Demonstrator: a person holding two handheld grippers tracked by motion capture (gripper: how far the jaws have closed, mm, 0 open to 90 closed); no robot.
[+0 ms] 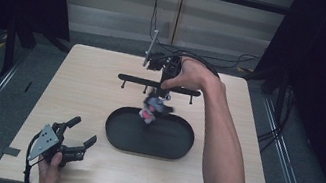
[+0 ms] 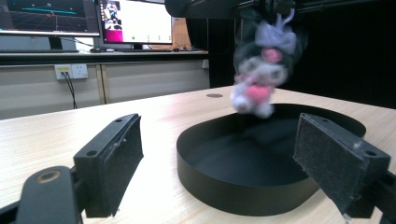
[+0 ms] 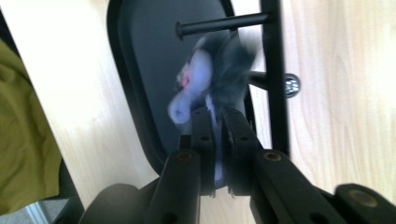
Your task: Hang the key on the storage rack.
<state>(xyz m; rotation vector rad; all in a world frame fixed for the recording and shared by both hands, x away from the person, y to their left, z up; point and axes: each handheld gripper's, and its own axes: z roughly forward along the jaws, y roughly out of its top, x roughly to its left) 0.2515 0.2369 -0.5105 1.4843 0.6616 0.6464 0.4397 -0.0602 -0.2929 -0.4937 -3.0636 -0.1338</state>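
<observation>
A light wooden worktop (image 1: 91,84) stands in a dim room, dark curtains at both sides and a panelled wall at the far end. A black oval tray (image 1: 118,134) lies at the centre of the worktop. Just beyond its far rim stands a low black rack (image 1: 132,79) with short pegs. The right gripper (image 1: 158,100), held from above, points down over the far part of the tray; its fingers (image 3: 203,135) are clamped on a small plush toy (image 1: 153,108), which hangs above the tray floor, near the rack, blurred. The left gripper (image 1: 84,134) rests at the near left, well apart from the tray, its fingers (image 2: 114,158) spread wide with nothing between them.
</observation>
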